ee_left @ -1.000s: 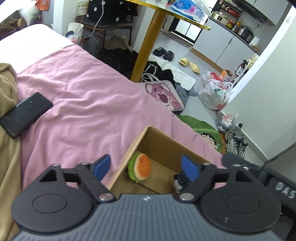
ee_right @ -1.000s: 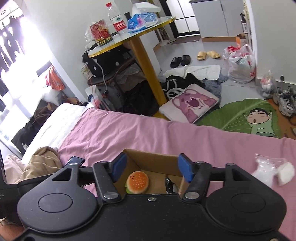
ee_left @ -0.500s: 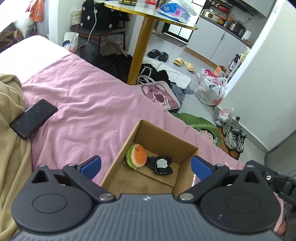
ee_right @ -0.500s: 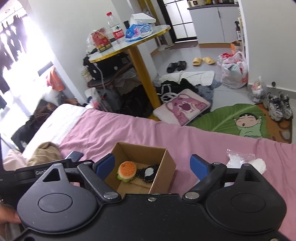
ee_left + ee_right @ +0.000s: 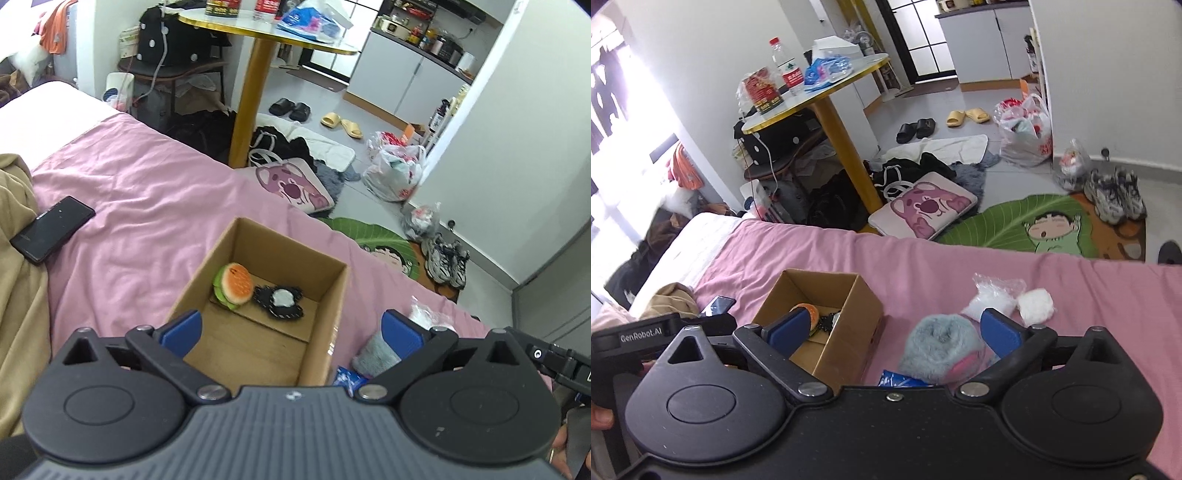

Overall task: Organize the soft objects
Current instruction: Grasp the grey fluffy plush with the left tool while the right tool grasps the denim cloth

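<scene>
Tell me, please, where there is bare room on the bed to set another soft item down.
The pink sheet lies bare between the phone and the cardboard box, and beyond the box's far wall. Right of the box it is crowded: grey fluffy item, clear bag, white puff.

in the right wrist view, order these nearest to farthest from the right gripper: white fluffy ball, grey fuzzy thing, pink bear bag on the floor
1. grey fuzzy thing, on the bed between the open fingers
2. white fluffy ball, on the bed, beyond the right finger
3. pink bear bag, on the floor past the bed edge
</scene>
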{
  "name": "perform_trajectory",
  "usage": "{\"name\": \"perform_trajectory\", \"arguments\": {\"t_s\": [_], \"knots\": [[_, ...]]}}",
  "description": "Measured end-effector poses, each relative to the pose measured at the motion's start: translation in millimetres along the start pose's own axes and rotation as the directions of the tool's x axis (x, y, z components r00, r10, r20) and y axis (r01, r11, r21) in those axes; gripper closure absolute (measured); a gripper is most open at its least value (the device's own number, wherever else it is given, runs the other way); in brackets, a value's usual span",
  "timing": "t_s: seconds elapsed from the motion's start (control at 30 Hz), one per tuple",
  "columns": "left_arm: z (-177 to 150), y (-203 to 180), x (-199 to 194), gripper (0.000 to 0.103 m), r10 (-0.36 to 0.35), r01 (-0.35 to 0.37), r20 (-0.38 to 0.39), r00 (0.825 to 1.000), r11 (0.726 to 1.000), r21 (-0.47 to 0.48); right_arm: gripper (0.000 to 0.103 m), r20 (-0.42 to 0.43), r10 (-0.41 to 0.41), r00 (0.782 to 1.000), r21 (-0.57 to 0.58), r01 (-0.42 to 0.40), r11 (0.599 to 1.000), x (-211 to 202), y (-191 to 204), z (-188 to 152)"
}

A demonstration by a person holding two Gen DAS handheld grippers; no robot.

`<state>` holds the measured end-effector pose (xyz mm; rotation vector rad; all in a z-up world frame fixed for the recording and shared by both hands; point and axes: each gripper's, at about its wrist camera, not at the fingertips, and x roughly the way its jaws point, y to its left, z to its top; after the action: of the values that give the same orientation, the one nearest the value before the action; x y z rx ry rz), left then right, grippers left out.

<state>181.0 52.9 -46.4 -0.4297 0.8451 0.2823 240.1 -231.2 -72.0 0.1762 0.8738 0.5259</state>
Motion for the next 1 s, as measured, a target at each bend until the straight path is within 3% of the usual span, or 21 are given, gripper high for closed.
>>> {"name": "perform_trajectory", "arguments": {"t_s": [0.17,0.4,0.67,1.0], "knots": [[-11.5,-19.6,-2.5,0.001,-0.004,0.004,-0.003,1.000,1.000,0.030,0.003,-0.001,-0.006,1.000,0.034,0.006,0.999,-5.0,-20.7,-6.9],[-22.7,-45.3,9.2,0.001,-0.004,0.008,-0.068,0.998,0.999,0.051,0.005,-0.001,-0.019,1.000,0.103,0.019,0.995,2.4,-52.6,-22.5],[-31.7,-70.3,25.7,0.001,-0.012,0.018,-0.084,0.996,0.997,0.072,0.027,-0.041,-0.006,0.999,0.201,0.014,0.980,16.4,-86.3,-33.1],[-40.5,-103.8,55.4,0.004,-0.013,0.021,-0.060,0.998,0.991,0.131,0.044,-0.097,0.052,0.994,0.275,-0.023,0.961,41.4,-110.7,-41.9]]}}
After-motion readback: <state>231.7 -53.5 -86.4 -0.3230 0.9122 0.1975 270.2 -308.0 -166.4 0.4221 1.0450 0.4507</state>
